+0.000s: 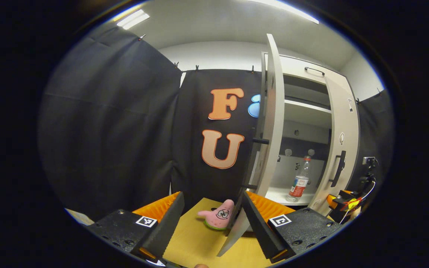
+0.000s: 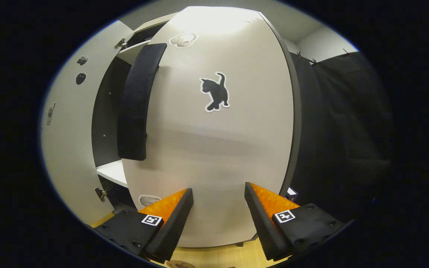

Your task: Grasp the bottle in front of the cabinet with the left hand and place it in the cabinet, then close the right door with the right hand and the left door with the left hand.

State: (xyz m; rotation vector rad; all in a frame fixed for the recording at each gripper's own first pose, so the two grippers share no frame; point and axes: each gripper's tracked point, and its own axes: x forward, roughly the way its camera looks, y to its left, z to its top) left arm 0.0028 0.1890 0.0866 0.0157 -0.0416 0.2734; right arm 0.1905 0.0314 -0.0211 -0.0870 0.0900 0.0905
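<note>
Standing bottle (image 1: 299,179) inside cabinet (image 1: 304,111) (doors ajar).

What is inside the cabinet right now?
A bottle stands upright on the cabinet's lower shelf. The shelf above looks bare; the doors cover the sides.

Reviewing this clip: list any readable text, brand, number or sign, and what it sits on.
Bottle label: red and white, print too small to read.
Right door: black cat sticker, a picture with no words.
Square markers on both grippers: coded patterns, no letters.
Otherwise nothing readable.
</note>
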